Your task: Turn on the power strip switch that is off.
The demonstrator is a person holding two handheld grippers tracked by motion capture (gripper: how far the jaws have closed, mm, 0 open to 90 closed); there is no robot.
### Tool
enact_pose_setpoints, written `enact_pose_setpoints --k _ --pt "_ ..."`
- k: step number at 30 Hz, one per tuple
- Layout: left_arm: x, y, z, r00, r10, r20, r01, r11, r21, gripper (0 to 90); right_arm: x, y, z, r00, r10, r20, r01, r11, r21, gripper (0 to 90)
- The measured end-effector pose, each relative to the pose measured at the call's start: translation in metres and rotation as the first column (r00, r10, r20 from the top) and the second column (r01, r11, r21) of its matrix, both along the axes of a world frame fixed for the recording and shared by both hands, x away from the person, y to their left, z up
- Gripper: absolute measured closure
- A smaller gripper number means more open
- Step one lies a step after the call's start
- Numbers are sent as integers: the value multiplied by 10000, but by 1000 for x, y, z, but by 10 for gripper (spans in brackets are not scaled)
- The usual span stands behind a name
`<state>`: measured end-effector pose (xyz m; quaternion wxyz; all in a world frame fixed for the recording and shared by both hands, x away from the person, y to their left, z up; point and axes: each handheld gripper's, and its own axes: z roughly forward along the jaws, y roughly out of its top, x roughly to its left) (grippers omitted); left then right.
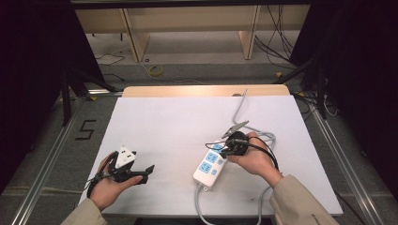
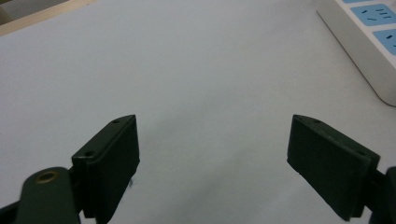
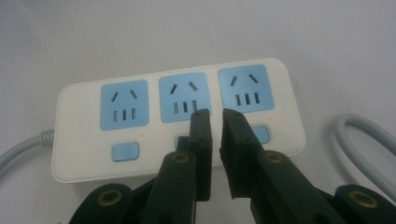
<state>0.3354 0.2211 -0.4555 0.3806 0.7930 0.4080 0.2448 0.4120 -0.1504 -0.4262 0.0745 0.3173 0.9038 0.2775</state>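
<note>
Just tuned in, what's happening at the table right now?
A person is working over a white power strip on the white table with a gripper in each hand. The right gripper hangs just above the strip, its jaws a narrow gap apart with nothing between them, tips over the middle blue socket and near the switches below it. The left gripper rests off to the side over bare table, jaws wide open and empty. The strip's grey cable loops beside it.
</note>
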Motion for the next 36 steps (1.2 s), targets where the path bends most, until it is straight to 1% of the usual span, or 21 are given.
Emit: enact_pose_setpoints --k 3,6,7,10,12,14,16,19,22,25,27,30,32,34,35,36 --pt "0 0 0 10000 1 -3 -1 10000 -5 165 -2 -6 2 9998 -126 164 122 9995 283 778" --pt "0 0 0 10000 6 -10 -6 10000 1 165 -5 -14 4 9989 -274 378 247 9973 690 734" --pt "0 0 0 10000 7 -12 -7 10000 1 165 -6 -17 5 9985 -394 392 363 9964 771 725" --pt "0 0 0 10000 12 -15 -12 10000 2 165 -9 -26 6 9969 -509 607 446 9939 1004 691" --pt "0 0 0 10000 13 -19 -13 10000 6 165 -12 -31 6 9950 -684 727 589 9903 1255 668" --pt "0 0 0 10000 13 -32 -13 10000 9 165 -14 -38 6 9936 -771 828 646 9875 1438 649" --pt "0 1 0 10000 13 -34 -13 10000 2 165 -17 -45 6 9911 -975 904 822 9838 1594 637" --pt "0 1 0 10000 16 -35 -16 10000 -15 165 -22 -56 6 9865 -1182 1135 971 9795 1762 634" --pt "0 1 0 10000 14 -26 -14 10000 -18 165 -28 -69 5 9823 -1389 1254 1106 9716 2093 629" --pt "0 1 0 10000 18 -27 -18 10000 -29 165 -36 -81 4 9758 -1594 1499 1220 9651 2317 609" --pt "-1 1 0 10000 22 -4 -22 10000 -31 165 -43 -90 3 9684 -1800 1727 1319 9571 2580 595" --pt "0 1 0 10000 22 -17 -22 10000 -51 164 -52 -102 0 9600 -2094 1858 1509 9461 2867 569" --pt "0 0 0 10000 14 -26 -14 10000 -33 165 -58 -109 -2 9565 -2224 1887 1584 9393 3043 549" --pt "-1 0 1 10000 2 -21 -2 10000 -30 164 -61 -114 -5 9533 -2268 1993 1582 9374 3102 522" --pt "0 0 1 10000 1 -21 -1 10000 -32 164 -62 -115 -5 9532 -2264 2004 1570 9370 3121 507" --pt "0 0 1 10000 -7 -32 7 10000 -10 164 -63 -116 -6 9518 -2309 2017 1594 9347 3175 491"
